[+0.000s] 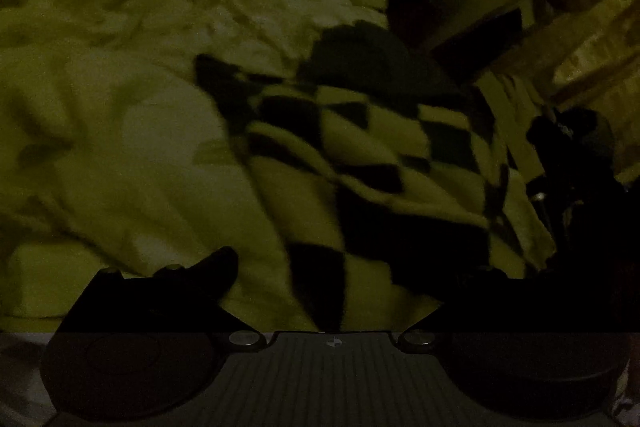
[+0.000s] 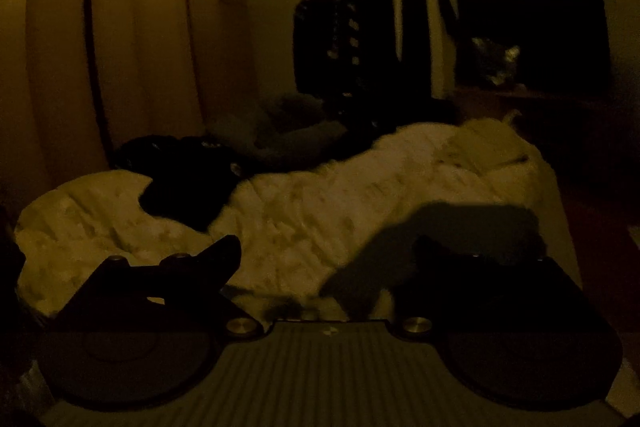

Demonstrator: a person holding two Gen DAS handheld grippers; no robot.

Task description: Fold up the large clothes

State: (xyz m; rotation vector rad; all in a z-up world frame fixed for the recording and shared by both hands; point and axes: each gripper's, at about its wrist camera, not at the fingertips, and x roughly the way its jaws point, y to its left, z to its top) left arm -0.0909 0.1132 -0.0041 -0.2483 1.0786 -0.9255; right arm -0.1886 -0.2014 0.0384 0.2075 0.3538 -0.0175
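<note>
The room is dim. In the left wrist view a checkered dark-and-light garment (image 1: 360, 163) lies rumpled on a pale quilt (image 1: 120, 107). My left gripper (image 1: 336, 267) is open right over the garment's near edge, its left fingertip (image 1: 224, 259) on the quilt; the right finger is lost in shadow. In the right wrist view my right gripper (image 2: 328, 251) is open and empty above the quilt (image 2: 320, 195). A dark grey cloth (image 2: 440, 227) lies by its right finger. A black garment (image 2: 180, 183) lies further back on the left.
A wardrobe (image 2: 120, 47) stands behind the bed on the left. Dark curtains (image 2: 360, 39) and a dark screen (image 2: 532, 39) are on the far wall. A dark pile (image 2: 288, 131) lies at the bed's far side. The other gripper (image 1: 572, 163) shows at the right.
</note>
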